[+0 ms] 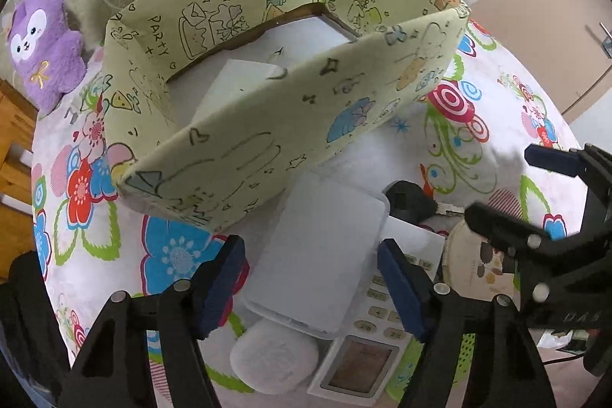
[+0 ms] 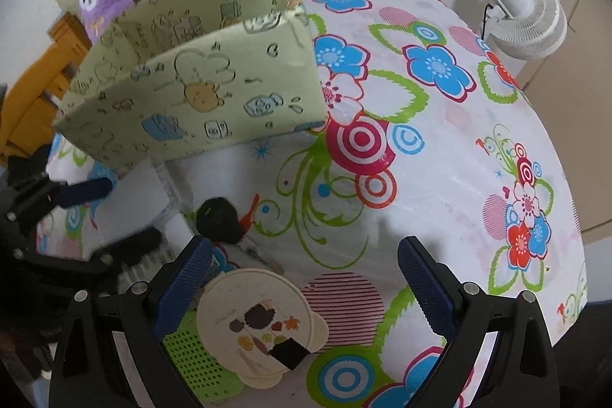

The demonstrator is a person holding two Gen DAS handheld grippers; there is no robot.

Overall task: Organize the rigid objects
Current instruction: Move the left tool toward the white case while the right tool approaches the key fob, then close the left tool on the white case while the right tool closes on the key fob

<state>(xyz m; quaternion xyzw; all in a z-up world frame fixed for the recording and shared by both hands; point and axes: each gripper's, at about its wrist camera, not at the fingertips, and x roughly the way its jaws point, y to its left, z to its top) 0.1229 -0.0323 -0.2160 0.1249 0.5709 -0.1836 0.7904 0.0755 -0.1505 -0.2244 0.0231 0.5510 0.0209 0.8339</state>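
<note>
I see the flat translucent white plastic case [image 1: 325, 251] centred between my half-closed, empty left gripper [image 1: 311, 285], long axis toward the upper-left yellow-green box [image 1: 267, 148]; right gripper [image 2: 306, 289] wide, empty.

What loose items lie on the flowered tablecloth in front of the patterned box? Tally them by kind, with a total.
Translucent rectangular plastic container: 1
White oval pebble-shaped case: 1
White remote control with a screen: 1
Black car key: 1
Cream round printed lid: 1
Green perforated plastic piece: 1
Total: 6
</note>
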